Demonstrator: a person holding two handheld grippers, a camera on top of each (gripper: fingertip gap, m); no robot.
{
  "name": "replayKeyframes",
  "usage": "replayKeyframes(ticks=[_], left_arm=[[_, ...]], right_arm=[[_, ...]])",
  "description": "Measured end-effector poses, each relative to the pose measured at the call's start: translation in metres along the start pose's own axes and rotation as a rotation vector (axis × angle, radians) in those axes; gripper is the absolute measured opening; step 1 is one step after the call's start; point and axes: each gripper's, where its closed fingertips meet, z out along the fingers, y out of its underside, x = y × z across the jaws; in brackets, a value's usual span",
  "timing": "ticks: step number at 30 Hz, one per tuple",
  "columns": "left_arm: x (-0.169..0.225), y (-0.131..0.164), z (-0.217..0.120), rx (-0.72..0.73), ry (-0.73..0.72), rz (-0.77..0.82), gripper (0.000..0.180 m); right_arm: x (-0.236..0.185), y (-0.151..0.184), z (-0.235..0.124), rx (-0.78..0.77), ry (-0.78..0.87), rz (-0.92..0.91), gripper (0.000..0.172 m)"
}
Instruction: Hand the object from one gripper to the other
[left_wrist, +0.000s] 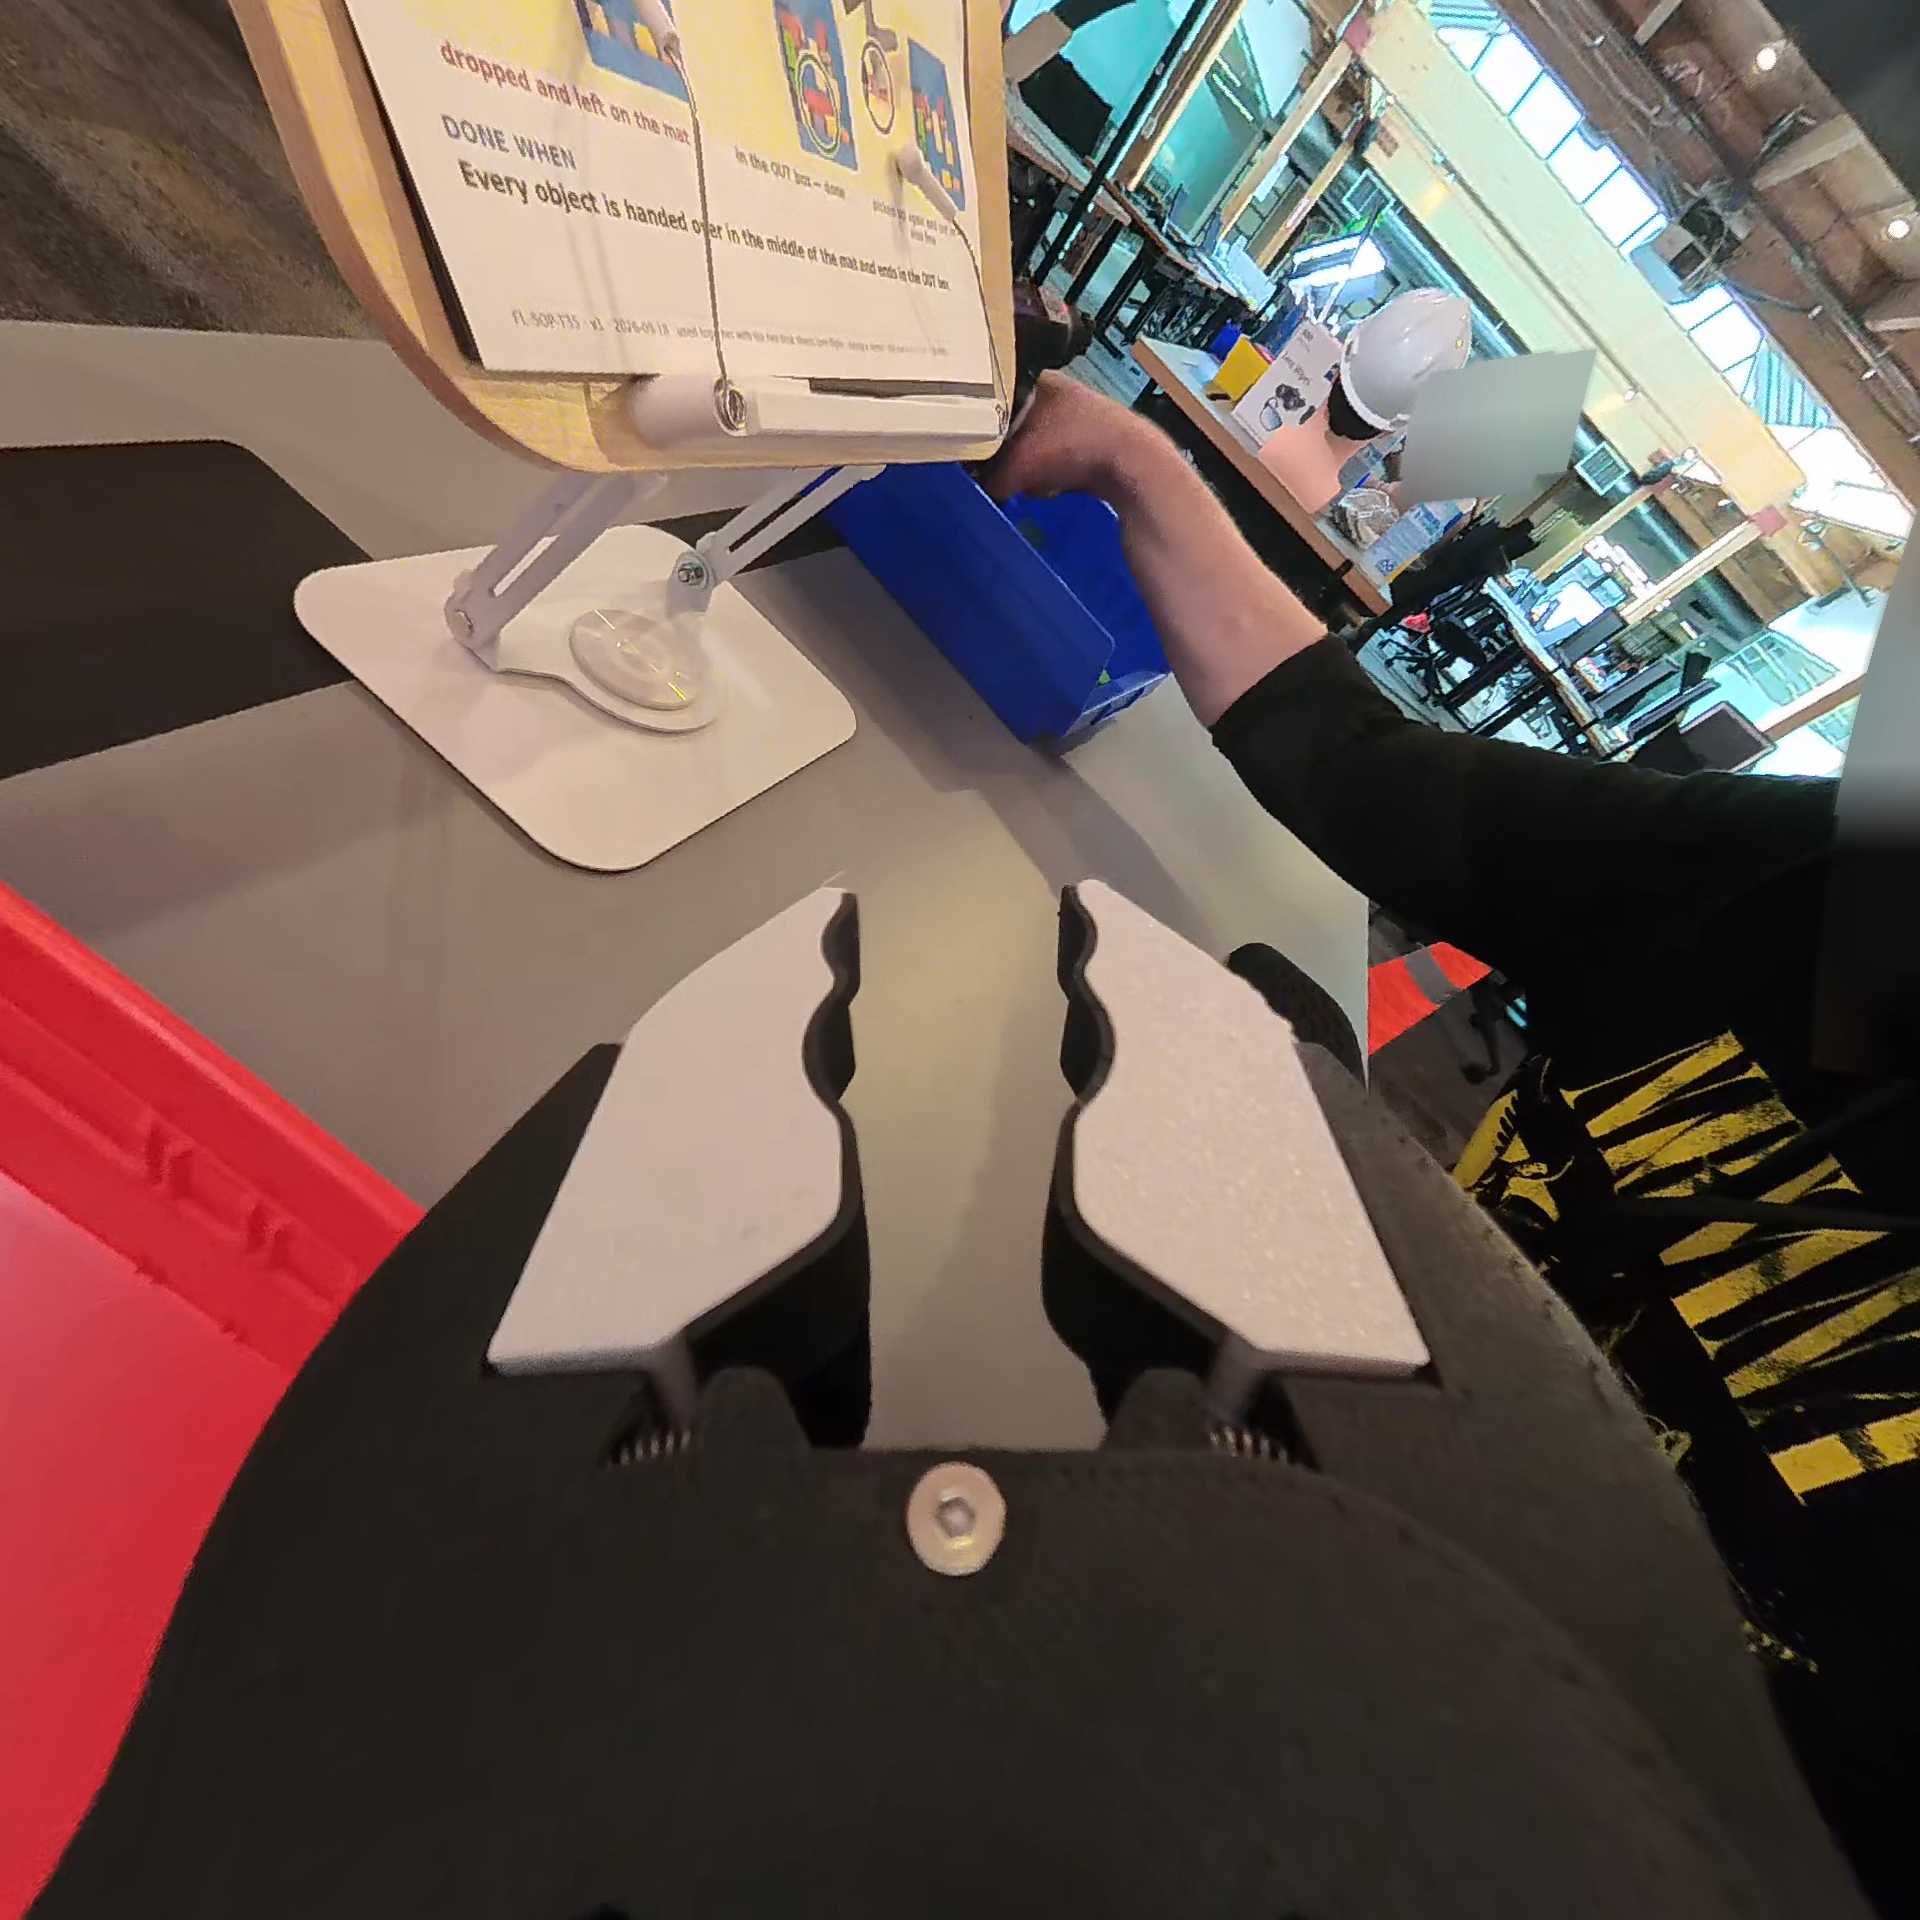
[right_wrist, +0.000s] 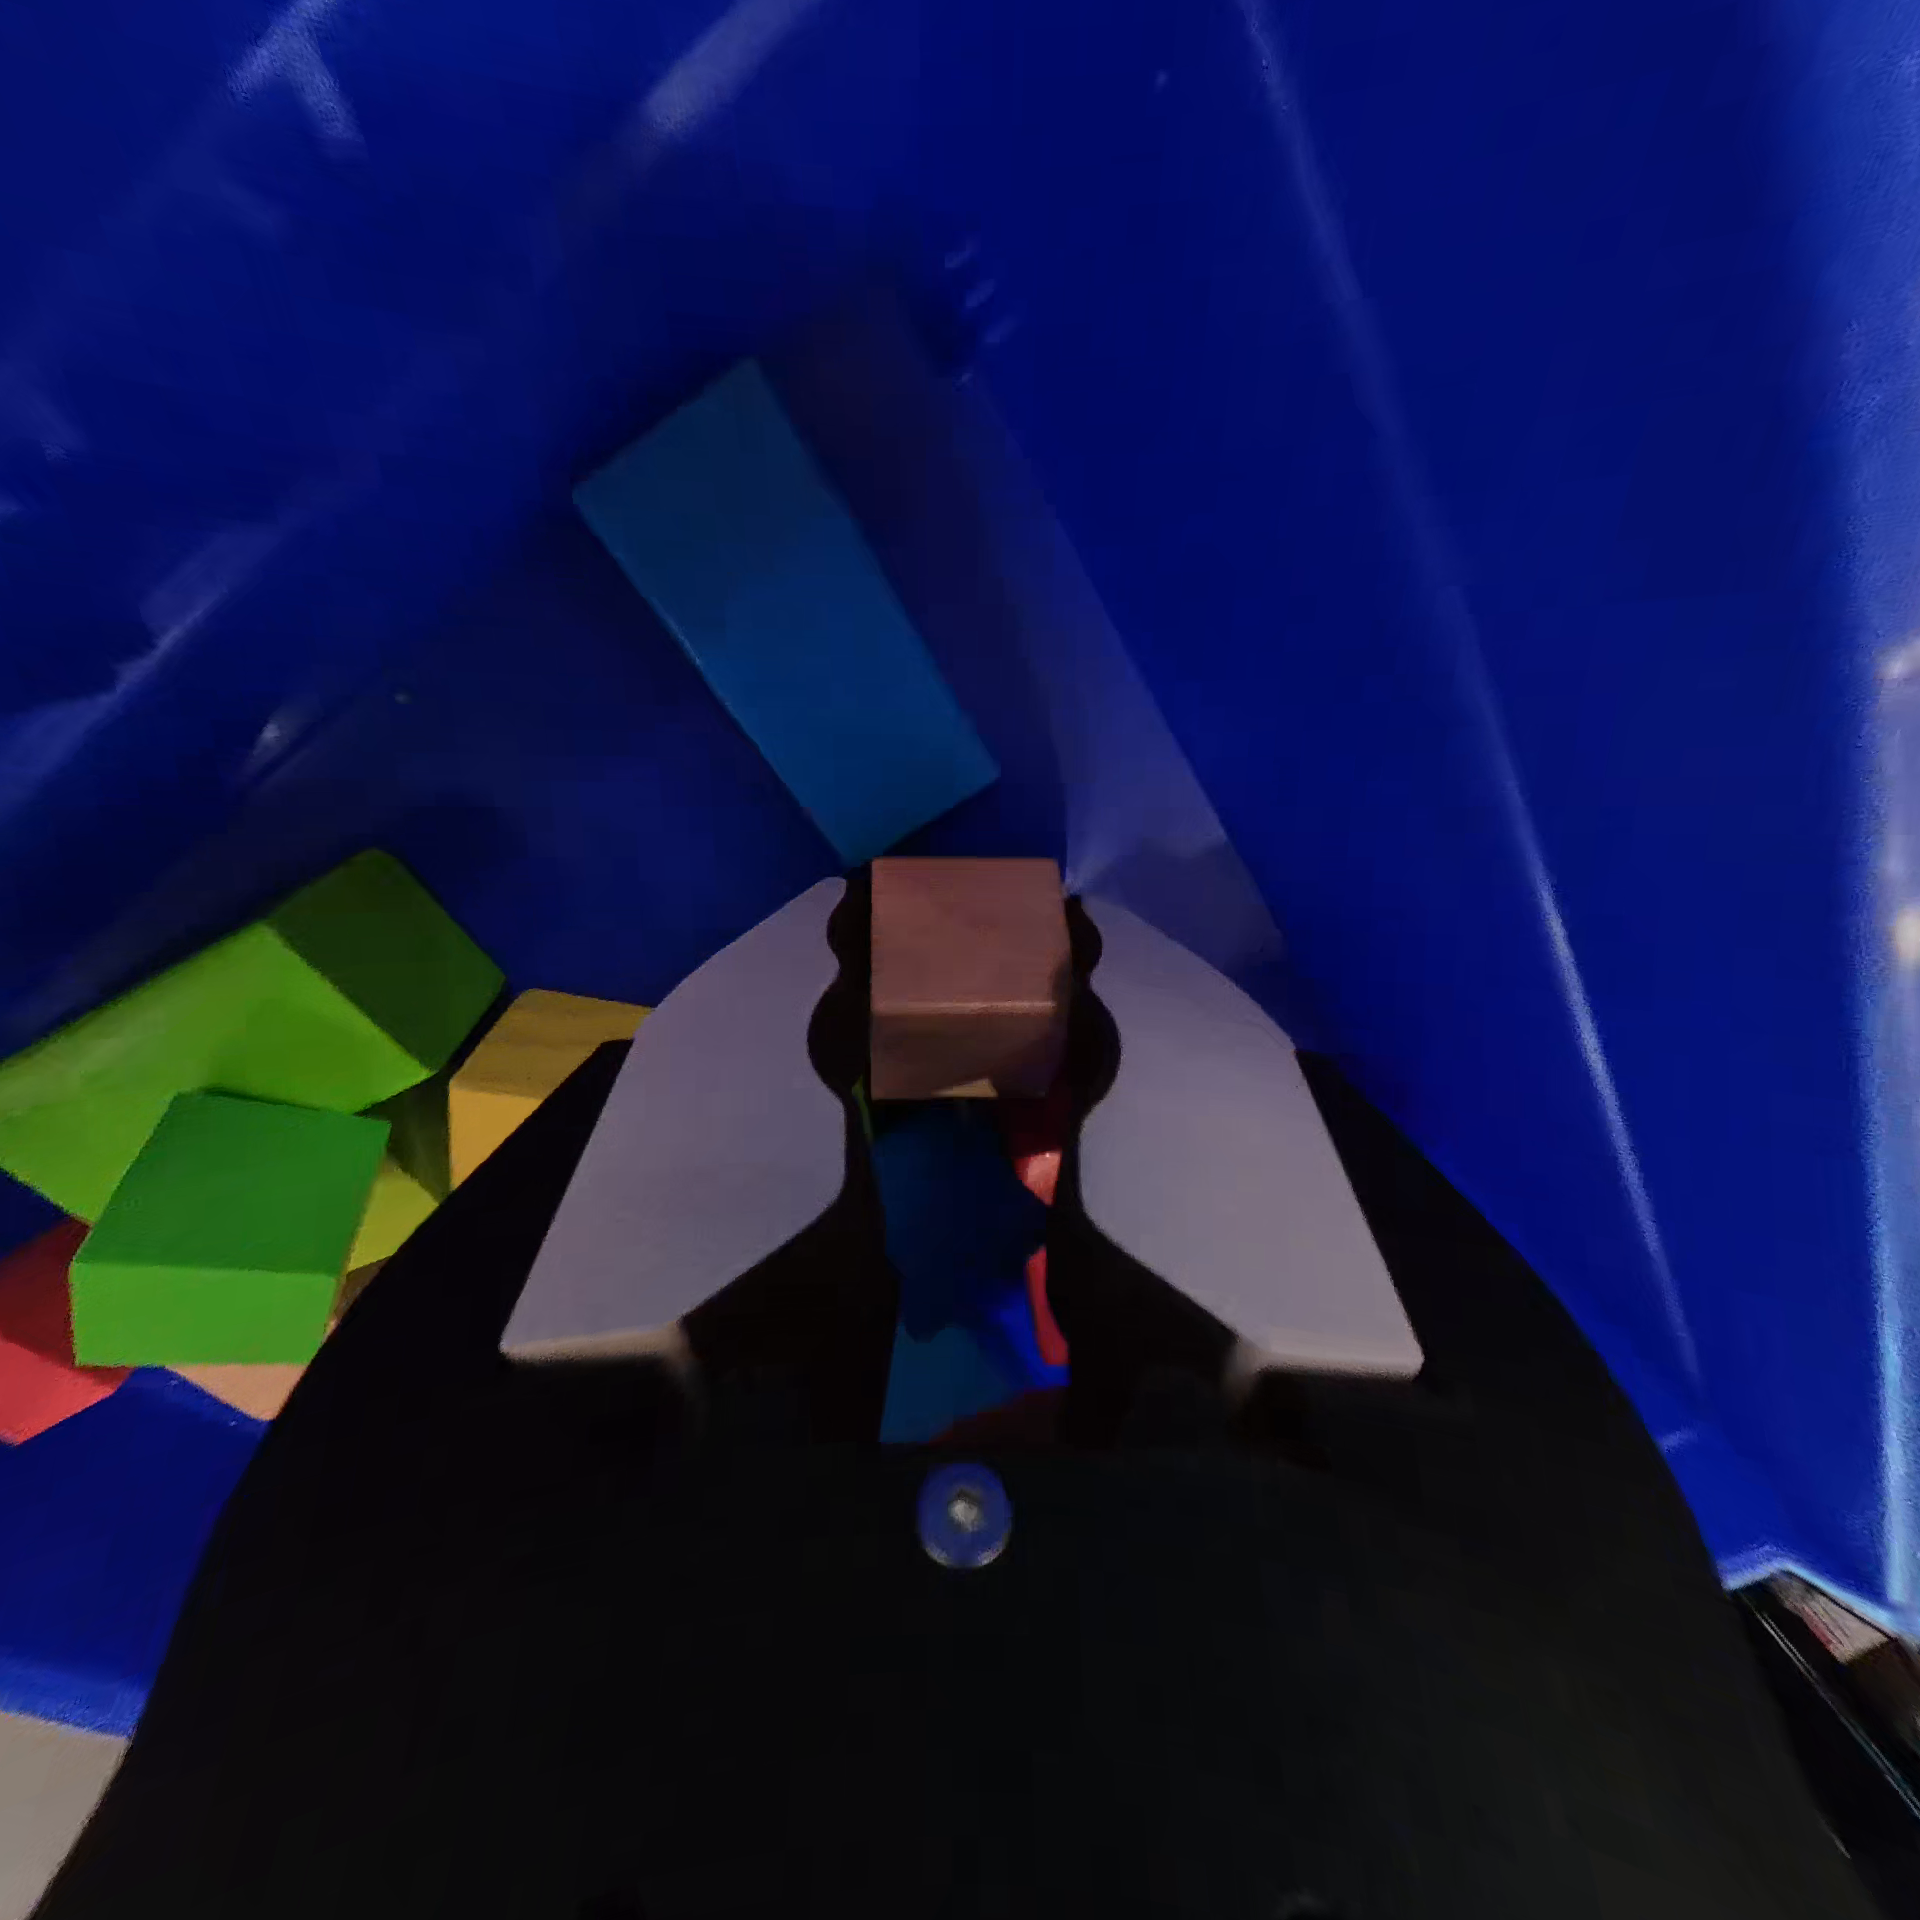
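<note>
My right gripper (right_wrist: 966, 935) is inside the blue bin (right_wrist: 1455, 623) and is shut on a brown wooden cube (right_wrist: 966, 966); both pads press on its sides. Below it lie a blue flat block (right_wrist: 779, 613), green blocks (right_wrist: 260, 1143), a yellow block (right_wrist: 520, 1060) and a red block (right_wrist: 31, 1340). My left gripper (left_wrist: 958, 935) is open and empty above the grey table (left_wrist: 312, 935). In the left wrist view a hand (left_wrist: 1081, 447) reaches into the blue bin (left_wrist: 987, 603); the right gripper itself is hidden there.
A red bin (left_wrist: 135, 1195) stands at the lower left. A wooden board with an instruction sheet (left_wrist: 675, 208) on a white stand (left_wrist: 582, 686) rises at the back. A black mat (left_wrist: 135, 582) lies at the left. A black sleeve (left_wrist: 1558, 862) crosses the right side. Across from one pair of fingers to the other is roughly 60 cm.
</note>
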Motion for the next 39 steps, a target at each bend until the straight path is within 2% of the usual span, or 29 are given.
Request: replayKeyframes(ticks=[3,5,7,9,13,17,18,19,21,23,25,27,32,36,37,39], left_arm=[[-0.002,-0.002,-0.004,-0.002,-0.022,0.01,0.039],[-0.005,-0.005,-0.01,0.012,-0.048,0.018,0.041],[-0.008,-0.008,-0.018,0.026,-0.079,0.023,0.043],[-0.014,-0.012,-0.03,0.05,-0.141,0.042,0.047],[-0.045,-0.021,-0.071,0.091,-0.402,0.097,0.063],[-0.083,-0.02,-0.126,0.091,-0.719,0.129,0.086],[-0.096,-0.016,-0.141,0.076,-0.812,0.122,0.088],[-0.109,-0.008,-0.156,0.036,-0.886,0.089,0.088],[-0.128,0.009,-0.171,-0.026,-0.923,0.014,0.086],[-0.147,0.021,-0.186,-0.05,-0.987,-0.035,0.086],[-0.162,0.034,-0.193,-0.086,-1.014,-0.08,0.087],[-0.173,0.044,-0.193,-0.102,-1.013,-0.128,0.085],[-0.192,0.061,-0.192,-0.096,-1.006,-0.192,0.073],[-0.201,0.072,-0.187,-0.109,-0.998,-0.213,0.056],[-0.203,0.075,-0.186,-0.112,-0.996,-0.223,0.057],[-0.208,0.081,-0.184,-0.124,-1.003,-0.228,0.047]], right_arm=[[0.001,0.0,-0.005,0.005,0.012,0.006,0.04],[0.005,0.0,-0.016,0.047,0.045,0.039,0.065],[0.004,0.003,-0.032,0.091,0.058,0.061,0.071],[0.001,0.005,-0.058,0.178,0.096,0.086,0.069],[-0.007,0.032,-0.114,0.35,0.225,0.174,0.07],[-0.02,0.096,-0.145,0.38,0.365,0.287,0.073],[-0.027,0.112,-0.147,0.39,0.357,0.312,0.064],[-0.037,0.127,-0.146,0.407,0.329,0.339,0.05],[-0.046,0.156,-0.14,0.442,0.306,0.428,0.04],[-0.05,0.184,-0.121,0.42,0.296,0.516,0.055],[-0.057,0.202,-0.1,0.389,0.272,0.561,0.061],[-0.064,0.204,-0.087,0.437,0.233,0.605,0.07],[-0.082,0.192,-0.064,0.483,0.122,0.635,0.061],[-0.086,0.179,-0.056,0.497,0.131,0.611,0.027],[-0.084,0.178,-0.055,0.503,0.145,0.615,0.023],[-0.084,0.177,-0.056,0.529,0.134,0.637,0.018]])
